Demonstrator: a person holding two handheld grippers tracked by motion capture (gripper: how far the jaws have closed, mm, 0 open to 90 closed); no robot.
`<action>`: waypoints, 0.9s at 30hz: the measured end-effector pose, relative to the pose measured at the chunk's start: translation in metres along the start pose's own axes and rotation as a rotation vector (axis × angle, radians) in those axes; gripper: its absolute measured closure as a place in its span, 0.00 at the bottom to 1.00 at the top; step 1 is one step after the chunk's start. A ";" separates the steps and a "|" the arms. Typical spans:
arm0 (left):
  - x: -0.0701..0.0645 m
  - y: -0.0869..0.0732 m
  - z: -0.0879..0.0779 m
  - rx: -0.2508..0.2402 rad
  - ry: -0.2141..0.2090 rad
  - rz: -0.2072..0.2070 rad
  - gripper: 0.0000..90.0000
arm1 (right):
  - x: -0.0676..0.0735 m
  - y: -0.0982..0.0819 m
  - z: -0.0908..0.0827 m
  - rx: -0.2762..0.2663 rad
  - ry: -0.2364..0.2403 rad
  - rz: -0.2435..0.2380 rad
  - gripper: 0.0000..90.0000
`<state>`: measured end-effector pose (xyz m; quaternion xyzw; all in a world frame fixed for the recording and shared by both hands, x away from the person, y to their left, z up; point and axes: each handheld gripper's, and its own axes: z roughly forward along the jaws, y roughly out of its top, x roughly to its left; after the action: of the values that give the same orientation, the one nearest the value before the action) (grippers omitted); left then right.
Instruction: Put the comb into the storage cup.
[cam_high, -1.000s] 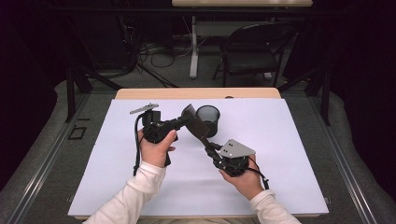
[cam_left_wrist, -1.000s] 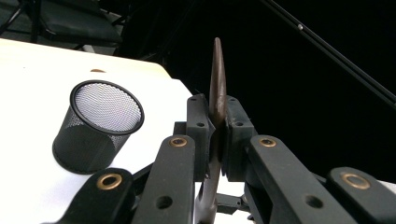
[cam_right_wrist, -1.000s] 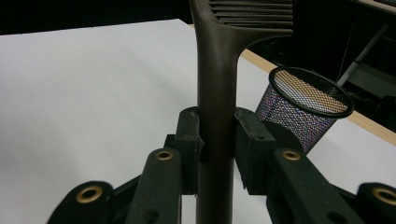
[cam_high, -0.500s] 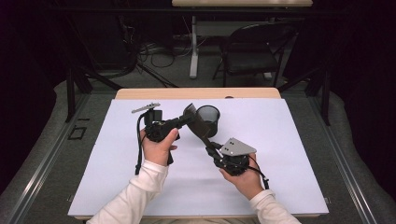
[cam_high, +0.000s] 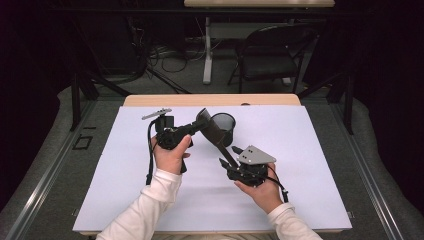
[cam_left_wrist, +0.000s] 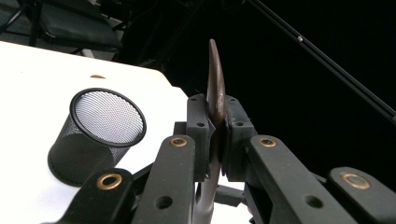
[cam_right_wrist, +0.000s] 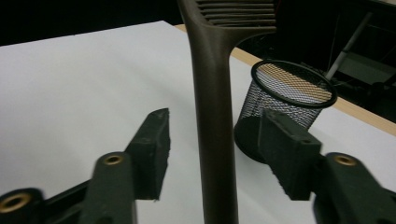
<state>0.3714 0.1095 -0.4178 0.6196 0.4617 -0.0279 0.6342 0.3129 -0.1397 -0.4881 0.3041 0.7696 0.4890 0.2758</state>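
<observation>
A: Why is the slotted spatula (cam_high: 212, 131) hanging above the table (cam_high: 310, 150), beside the mesh cup (cam_high: 223, 128) near the far edge?

B: The left gripper (cam_left_wrist: 215, 135) clamps its blade. The right gripper (cam_right_wrist: 212, 144) has just been opening, jaws apart around the handle, untouched; a handover, probably.

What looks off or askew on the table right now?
Nothing spilled or damaged. The mesh cup stands upright on the white table. The brown slotted spatula hangs in the air, pinched at its head by the left gripper, while the right gripper has just been opening around its handle.
</observation>
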 end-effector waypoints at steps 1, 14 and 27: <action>0.001 0.000 0.000 -0.002 0.002 0.003 0.94 | -0.001 0.000 0.000 -0.001 -0.005 0.001 0.42; 0.007 0.006 0.000 -0.036 -0.007 0.000 0.94 | -0.006 0.002 -0.002 -0.046 -0.041 0.046 0.17; 0.013 0.017 -0.002 -0.096 0.004 0.018 0.94 | -0.008 0.004 -0.003 -0.027 -0.053 0.115 0.09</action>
<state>0.3878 0.1221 -0.4123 0.5928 0.4580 0.0012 0.6624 0.3168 -0.1461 -0.4821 0.3567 0.7366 0.5062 0.2718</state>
